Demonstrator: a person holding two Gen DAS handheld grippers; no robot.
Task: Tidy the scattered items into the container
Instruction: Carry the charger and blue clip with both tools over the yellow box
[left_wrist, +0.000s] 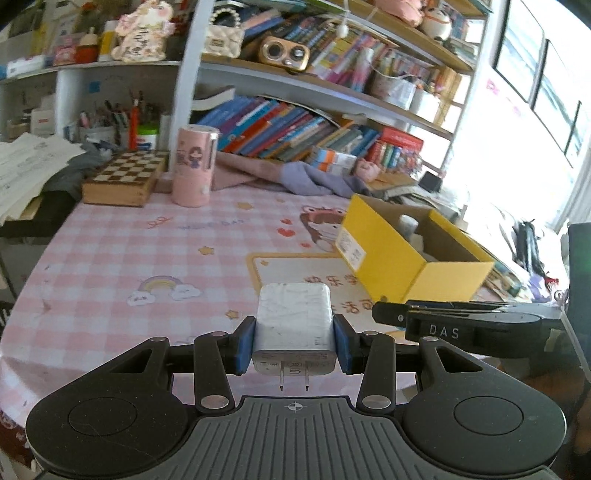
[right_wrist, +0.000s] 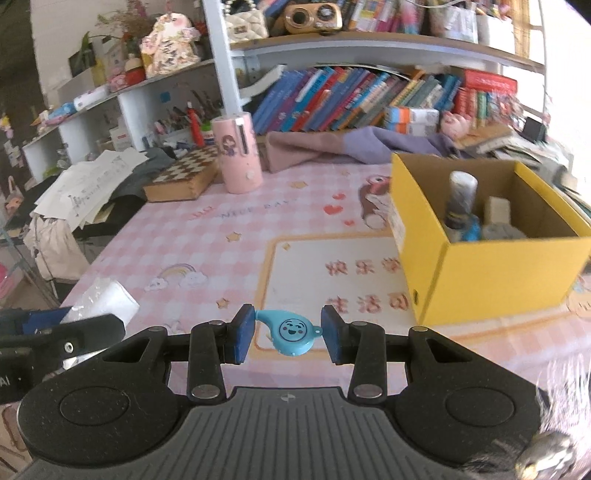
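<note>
A: What is sitting around the pink checked worktop (right_wrist: 207, 251)?

B: A tall pink cylinder (right_wrist: 238, 153) and a wooden chessboard box (right_wrist: 181, 177) are standing behind it. The open yellow cardboard box (right_wrist: 491, 273) is holding a bottle (right_wrist: 460, 201).

A: And the jaws?

B: The left gripper (left_wrist: 294, 338) is clamping a white plug charger (left_wrist: 294, 319); the right gripper (right_wrist: 288, 334), jaws parted, is straddling a blue smiley whistle (right_wrist: 290, 332).

Chessboard box (left_wrist: 123, 178) — pink canister (left_wrist: 195, 166)

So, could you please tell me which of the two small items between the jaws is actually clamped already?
The white charger plug, with the left gripper's jaws touching both its sides. The blue whistle sits between the right gripper's open jaws with gaps beside it.
</note>
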